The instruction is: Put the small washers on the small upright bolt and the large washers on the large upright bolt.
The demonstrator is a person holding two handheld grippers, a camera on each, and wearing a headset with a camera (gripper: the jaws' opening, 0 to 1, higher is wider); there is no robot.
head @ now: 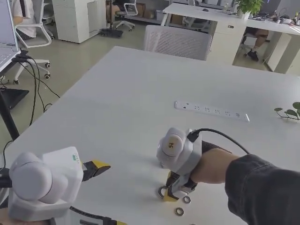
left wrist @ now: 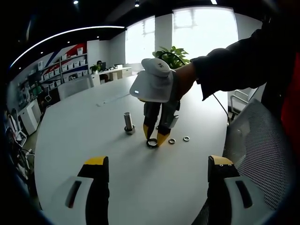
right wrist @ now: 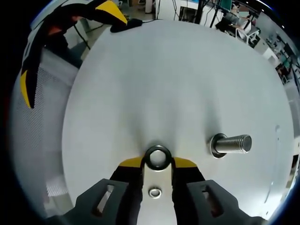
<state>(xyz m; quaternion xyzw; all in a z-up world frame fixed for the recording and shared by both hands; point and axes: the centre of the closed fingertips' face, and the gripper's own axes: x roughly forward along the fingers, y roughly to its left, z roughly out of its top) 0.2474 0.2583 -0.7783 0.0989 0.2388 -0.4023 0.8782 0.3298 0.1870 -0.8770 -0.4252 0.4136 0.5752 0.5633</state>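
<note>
My right gripper (head: 166, 193) points down at the white table (head: 140, 103), its yellow-tipped jaws closed on either side of a large steel washer (head: 162, 191) that lies flat. In the right gripper view this large washer (right wrist: 157, 157) sits between the tips of the right gripper (right wrist: 158, 163), with a small washer (right wrist: 154, 192) lower in the gap. An upright bolt (right wrist: 229, 144) stands to the right. The left gripper view shows the bolt (left wrist: 128, 123), the large washer (left wrist: 152, 143) and two small washers (left wrist: 171, 141) (left wrist: 186, 138). My left gripper (left wrist: 158, 161) hovers open and empty.
A white power strip (head: 211, 110) lies across the table farther back. A mesh chair (head: 178, 42) stands at the far table edge. Plant leaves (head: 290, 111) reach in from the right. Two small washers (head: 186, 199) (head: 179, 211) lie near the front edge.
</note>
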